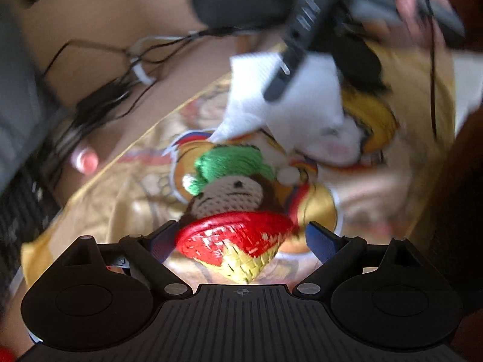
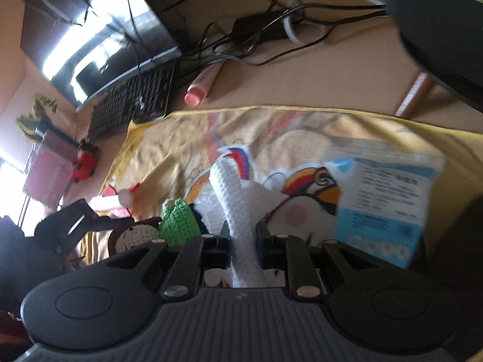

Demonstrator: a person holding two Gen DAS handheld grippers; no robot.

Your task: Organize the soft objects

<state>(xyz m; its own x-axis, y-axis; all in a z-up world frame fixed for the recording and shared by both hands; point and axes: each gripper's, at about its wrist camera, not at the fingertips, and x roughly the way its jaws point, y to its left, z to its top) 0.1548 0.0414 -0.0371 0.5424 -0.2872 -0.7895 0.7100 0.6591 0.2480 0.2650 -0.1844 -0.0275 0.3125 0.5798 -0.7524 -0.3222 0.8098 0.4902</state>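
A crocheted monkey (image 1: 232,196) with a green hat (image 1: 232,163) lies on a yellow printed cloth (image 1: 105,211). My left gripper (image 1: 241,235) stands wide over it. A red and yellow woven piece (image 1: 235,241) sits between its blue pads, with a small gap showing on the right side. My right gripper (image 2: 243,229) is shut on a long white knitted piece (image 2: 232,193). In the left wrist view that gripper (image 1: 283,72) hangs over the white knit (image 1: 302,102), with a white plush face (image 1: 335,144) just below. The monkey's green hat (image 2: 178,220) and my left gripper (image 2: 75,223) show at the lower left of the right wrist view.
A blue and white packet (image 2: 383,205) lies on the cloth (image 2: 181,132) at the right. Behind the cloth are a keyboard (image 2: 135,99), a pink-capped marker (image 2: 202,87), tangled cables (image 2: 259,30) and a monitor (image 2: 90,30). A red toy (image 2: 86,163) sits at the far left.
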